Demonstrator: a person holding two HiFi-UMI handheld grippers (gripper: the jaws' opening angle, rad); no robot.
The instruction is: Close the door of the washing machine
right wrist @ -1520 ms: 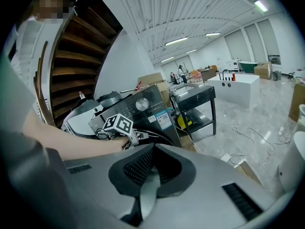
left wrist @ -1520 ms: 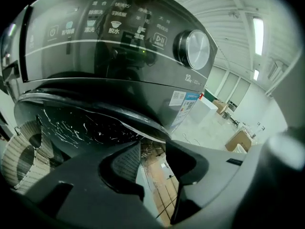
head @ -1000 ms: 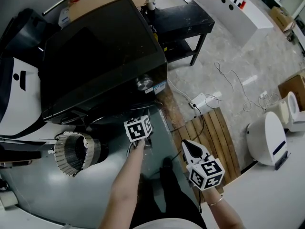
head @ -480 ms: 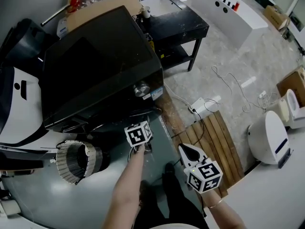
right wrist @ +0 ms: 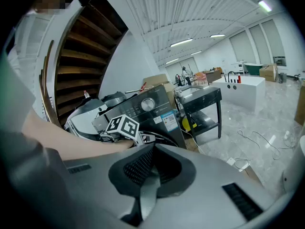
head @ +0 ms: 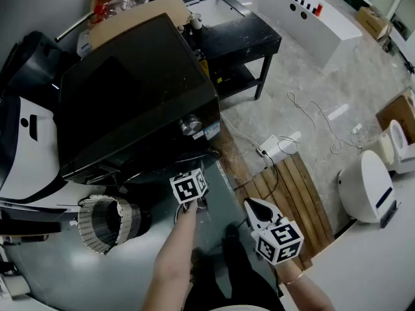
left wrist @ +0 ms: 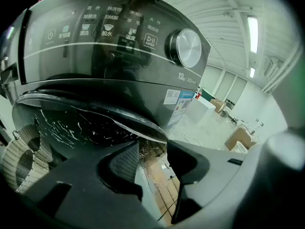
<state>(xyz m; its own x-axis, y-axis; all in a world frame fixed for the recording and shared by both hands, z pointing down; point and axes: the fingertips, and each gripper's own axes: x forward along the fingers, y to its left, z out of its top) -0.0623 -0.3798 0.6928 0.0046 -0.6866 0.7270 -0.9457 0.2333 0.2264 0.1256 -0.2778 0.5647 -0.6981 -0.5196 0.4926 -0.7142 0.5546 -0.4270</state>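
Washing machine door [left wrist: 71, 128] lies just above left gripper [left wrist: 153, 149], its empty jaws just opening.

Open lab hall — strip lights [right wrist: 183, 43] high above the right gripper [head: 253, 205], black table [head: 241, 34] and white counter [head: 311, 11] beyond it, loose cables [right wrist: 257, 136] on the stone floor [head: 292, 76] ahead.

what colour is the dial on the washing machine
Silver metallic dial, clearest in the left gripper view.
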